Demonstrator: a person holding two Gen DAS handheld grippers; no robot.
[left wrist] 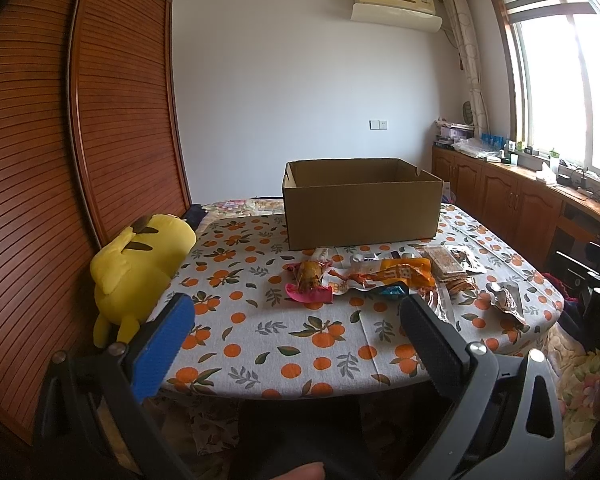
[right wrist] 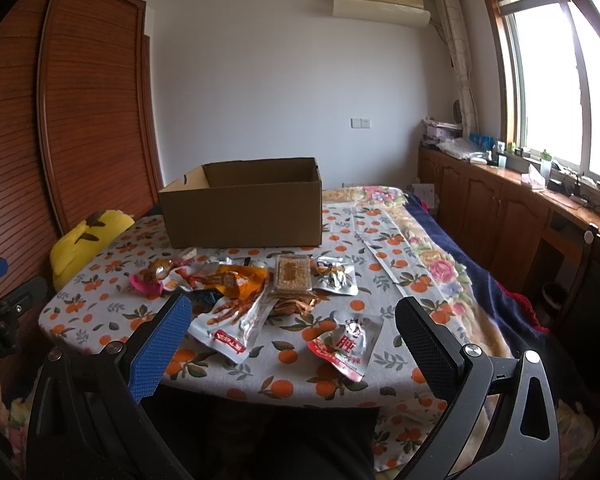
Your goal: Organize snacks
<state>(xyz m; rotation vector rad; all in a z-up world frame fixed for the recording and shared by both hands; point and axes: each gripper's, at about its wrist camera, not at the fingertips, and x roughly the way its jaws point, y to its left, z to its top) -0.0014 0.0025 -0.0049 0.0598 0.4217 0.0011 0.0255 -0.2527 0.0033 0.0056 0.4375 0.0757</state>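
We hold the left gripper (left wrist: pixel 296 320) low at the near edge of the table (left wrist: pixel 260 344), its jaws spread wide with nothing between them. Ahead of it and a little to its right lies the pile of snack packets (left wrist: pixel 380 276), and beyond that stands the open cardboard box (left wrist: pixel 360 204). A yellow plush toy (left wrist: pixel 140 264) sits off to its left.

Our right gripper (right wrist: pixel 292 320) is also wide apart and empty. A packet with red print (right wrist: pixel 346 344) lies just ahead between its fingers, a clear packet (right wrist: pixel 236 324) sits near the blue pad (right wrist: pixel 160 348), and the box (right wrist: pixel 244 210) stands farther ahead to the left.
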